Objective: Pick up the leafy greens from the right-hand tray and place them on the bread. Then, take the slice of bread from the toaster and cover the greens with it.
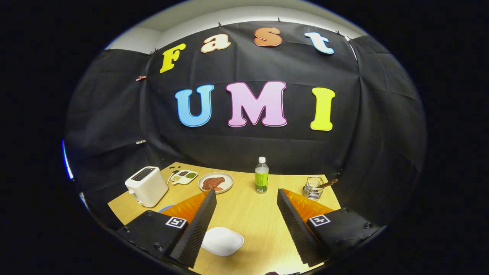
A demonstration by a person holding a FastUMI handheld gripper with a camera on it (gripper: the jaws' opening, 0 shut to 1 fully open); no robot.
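- Nearest the gripper (246,225), between its widely parted, empty fingers, lies a white plate (222,241) on the wooden table (248,214).
- Leafy greens are not identifiable; a small compartment tray (184,177) with green and dark fillings sits beside the white toaster (147,186).
- Greens would likely be light, limp and easily torn; pinching a bunched middle seems safest.
- Toast, unseen in the slot, is probably stiff but crumbly.
- Green-labelled bottle (261,175): writing too small to read.

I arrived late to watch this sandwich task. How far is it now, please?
Nothing looks done yet. The gripper is open and holds nothing, high above the table. The toaster stands untouched far ahead of the fingers, and the white plate between them looks bare. Greens and both bread steps remain.
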